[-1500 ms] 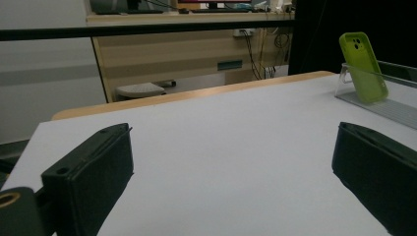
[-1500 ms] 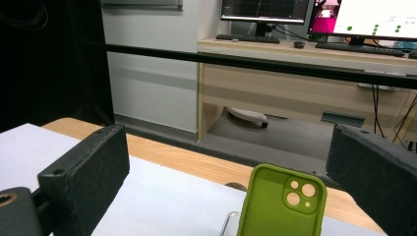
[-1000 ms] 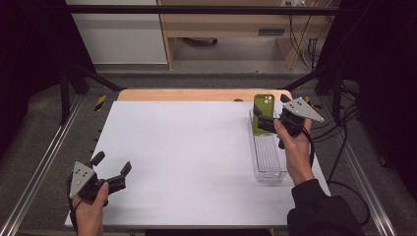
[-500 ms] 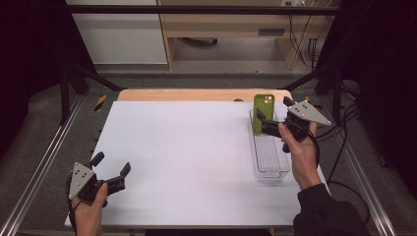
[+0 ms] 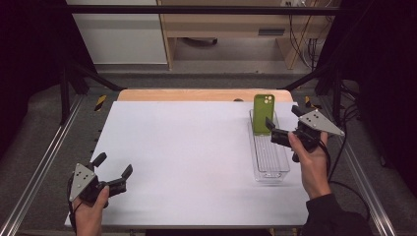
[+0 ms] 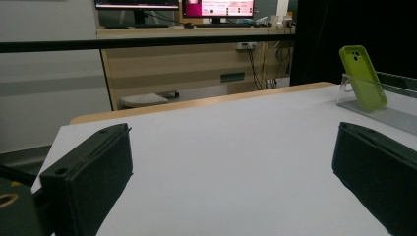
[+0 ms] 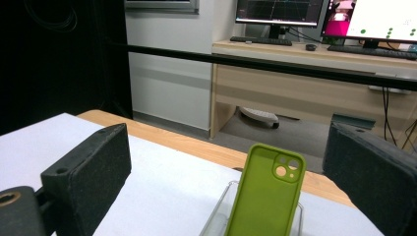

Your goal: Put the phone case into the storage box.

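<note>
A lime-green phone case (image 5: 263, 113) stands upright, leaning at the far end of a clear plastic tray (image 5: 269, 160) on the right of the white table. My right gripper (image 5: 283, 123) hovers open just right of and nearer than the case, with nothing between its jaws. In the right gripper view the case (image 7: 268, 196) rises from the tray (image 7: 216, 219) between the wide-apart jaws, some way ahead of them. My left gripper (image 5: 114, 165) rests open and empty near the front left corner. The left gripper view has the case (image 6: 363, 76) far off at the right.
The white table surface (image 5: 187, 147) has a wooden strip (image 5: 196, 94) along its far edge. Metal frame rails (image 5: 44, 162) run along both sides. Beyond the table stand a desk and monitors (image 7: 280, 12).
My right gripper has drawn back from the phone case toward the person and to the right, leaving the case standing in the tray. The left gripper has hardly moved.
</note>
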Action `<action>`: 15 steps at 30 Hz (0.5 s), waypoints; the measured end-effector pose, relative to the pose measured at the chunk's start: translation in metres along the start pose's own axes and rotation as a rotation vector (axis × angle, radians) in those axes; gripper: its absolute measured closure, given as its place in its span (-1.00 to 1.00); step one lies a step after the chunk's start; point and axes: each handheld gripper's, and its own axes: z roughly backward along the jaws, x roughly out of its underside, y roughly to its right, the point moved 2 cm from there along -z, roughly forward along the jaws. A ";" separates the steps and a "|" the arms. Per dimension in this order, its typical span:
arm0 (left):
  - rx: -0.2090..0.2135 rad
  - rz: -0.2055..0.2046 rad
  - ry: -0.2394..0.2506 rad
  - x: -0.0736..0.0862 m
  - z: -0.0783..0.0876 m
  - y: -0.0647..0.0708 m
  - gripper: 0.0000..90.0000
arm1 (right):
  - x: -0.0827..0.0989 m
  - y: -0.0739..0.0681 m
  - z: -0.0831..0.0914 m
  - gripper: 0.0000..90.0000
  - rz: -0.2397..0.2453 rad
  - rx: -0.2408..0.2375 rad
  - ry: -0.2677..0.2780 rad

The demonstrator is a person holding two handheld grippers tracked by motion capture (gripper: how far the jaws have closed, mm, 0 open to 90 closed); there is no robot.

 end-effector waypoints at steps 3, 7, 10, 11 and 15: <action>0.005 0.000 0.000 0.000 0.000 0.001 -0.98 | 0.003 0.001 0.007 -0.91 0.012 -0.012 0.005; 0.014 -0.002 0.001 0.001 0.002 0.002 -0.98 | 0.010 0.003 0.020 -0.92 0.017 -0.035 0.014; 0.016 0.001 0.005 0.001 0.005 0.002 -0.98 | 0.017 0.005 0.028 -0.92 0.026 -0.038 0.022; 0.016 0.001 0.006 0.001 0.006 0.001 -0.98 | 0.017 0.005 0.028 -0.92 0.026 -0.038 0.022; 0.021 -0.002 0.009 0.001 0.009 0.001 -0.98 | 0.029 0.008 0.038 -0.93 0.021 -0.029 0.036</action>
